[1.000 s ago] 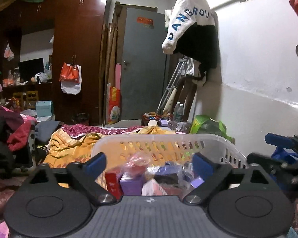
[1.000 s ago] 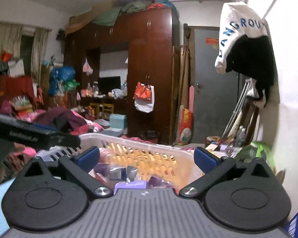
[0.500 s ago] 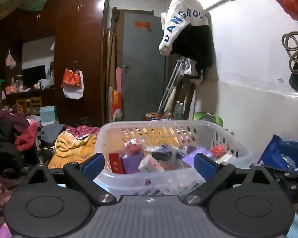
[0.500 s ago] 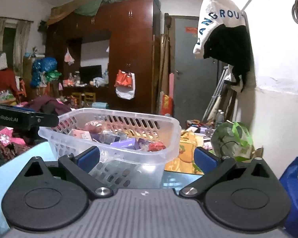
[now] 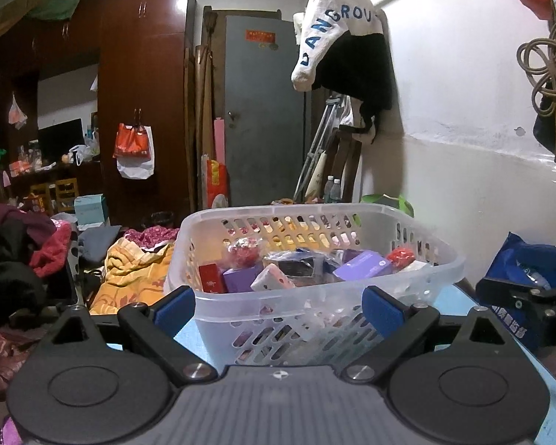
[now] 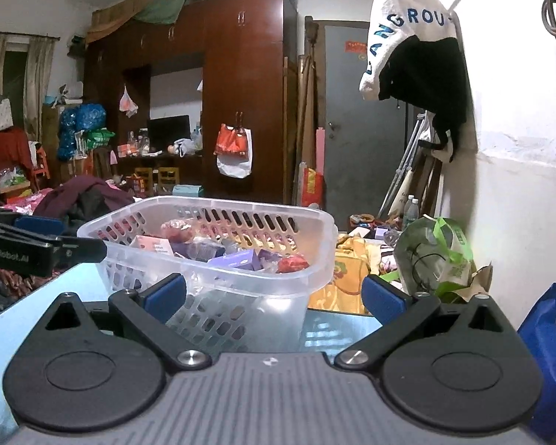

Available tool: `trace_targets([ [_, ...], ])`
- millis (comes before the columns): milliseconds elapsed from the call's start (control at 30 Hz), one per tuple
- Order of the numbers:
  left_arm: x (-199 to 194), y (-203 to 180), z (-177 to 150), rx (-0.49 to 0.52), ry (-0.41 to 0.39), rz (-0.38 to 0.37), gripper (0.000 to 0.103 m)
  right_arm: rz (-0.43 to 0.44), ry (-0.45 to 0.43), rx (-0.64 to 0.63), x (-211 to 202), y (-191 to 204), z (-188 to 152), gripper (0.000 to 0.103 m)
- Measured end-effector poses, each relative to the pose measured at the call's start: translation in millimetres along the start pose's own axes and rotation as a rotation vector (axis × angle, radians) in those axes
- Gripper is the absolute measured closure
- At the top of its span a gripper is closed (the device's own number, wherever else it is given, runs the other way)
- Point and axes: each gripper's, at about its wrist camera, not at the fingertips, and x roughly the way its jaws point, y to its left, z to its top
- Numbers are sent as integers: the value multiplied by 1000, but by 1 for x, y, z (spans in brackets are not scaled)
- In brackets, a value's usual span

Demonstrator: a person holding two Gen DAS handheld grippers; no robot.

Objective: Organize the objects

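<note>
The basket [image 5: 441, 270], a clear perforated tub full of small boxes and packets, sits at the centre of the left wrist view on a light blue table [image 5: 452, 300], with the left gripper [image 5: 278, 307] spread wide and empty in front of its near wall. In the right wrist view the basket [image 6: 315, 259] stands centre-left. The right gripper [image 6: 274, 296] is also released, holding nothing, with the left gripper [image 6: 40, 248] at the left edge.
</note>
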Motion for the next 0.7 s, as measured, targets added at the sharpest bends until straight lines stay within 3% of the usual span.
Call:
trace_targets([
  [700,-5,3,-4,-39,52,-2,5,16,-11,18,-15,-4,2,0],
])
